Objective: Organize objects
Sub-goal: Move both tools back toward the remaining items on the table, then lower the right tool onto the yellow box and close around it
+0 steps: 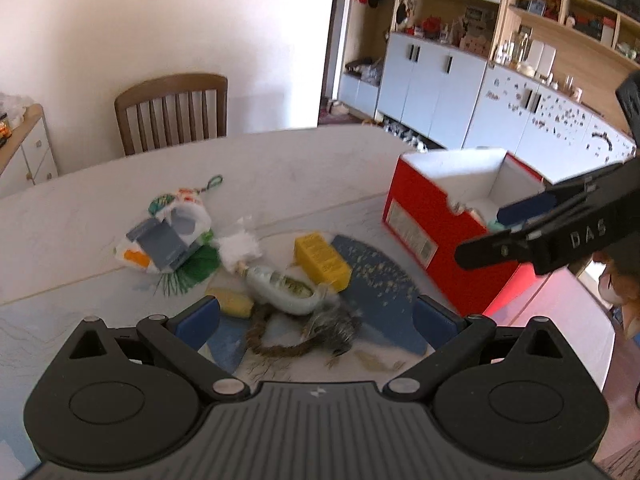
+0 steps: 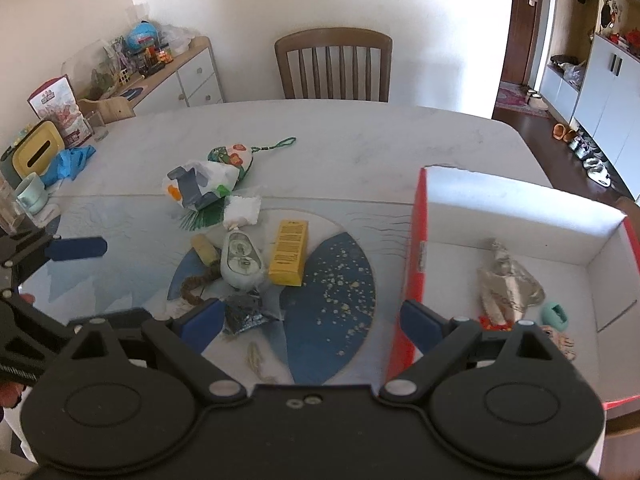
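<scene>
— Where do the tongs stand?

— The left tongs (image 1: 316, 316) are spread wide with nothing between the blue pads, hanging over the clutter in the middle of the tabletop (image 1: 100, 208). The right tongs (image 2: 312, 320) are also spread wide and empty, straddling the near left wall of the red box (image 2: 414, 248); one pad is over the mat, the other over the box's white inside.

— And the things to be sorted?

— Most lie in a loose heap on the blue patterned mat (image 2: 332, 280). From the right wrist view, the yellow carton (image 2: 288, 252) lies at the centre, and touching it at 9 o'clock is a pale oval case (image 2: 241, 258). At 12 o'clock from that case sits a white tuft (image 2: 242, 208), and further at 11 o'clock a plastic bag (image 2: 216, 178) with a grey stand (image 2: 192, 188) on it, then a flowered pouch (image 2: 232, 156) beyond. A rope ring (image 2: 196, 284) lies at 7 o'clock from the case, and a dark crumpled wrapper (image 2: 244, 312) at 6 o'clock, just beside the left pad.

— Anything in the box already?

— Yes: a clear packet (image 2: 508, 280) on its floor, and at 4 o'clock from it a small teal piece (image 2: 554, 314). What lies under the tong arm there I can't quite make out.
</scene>
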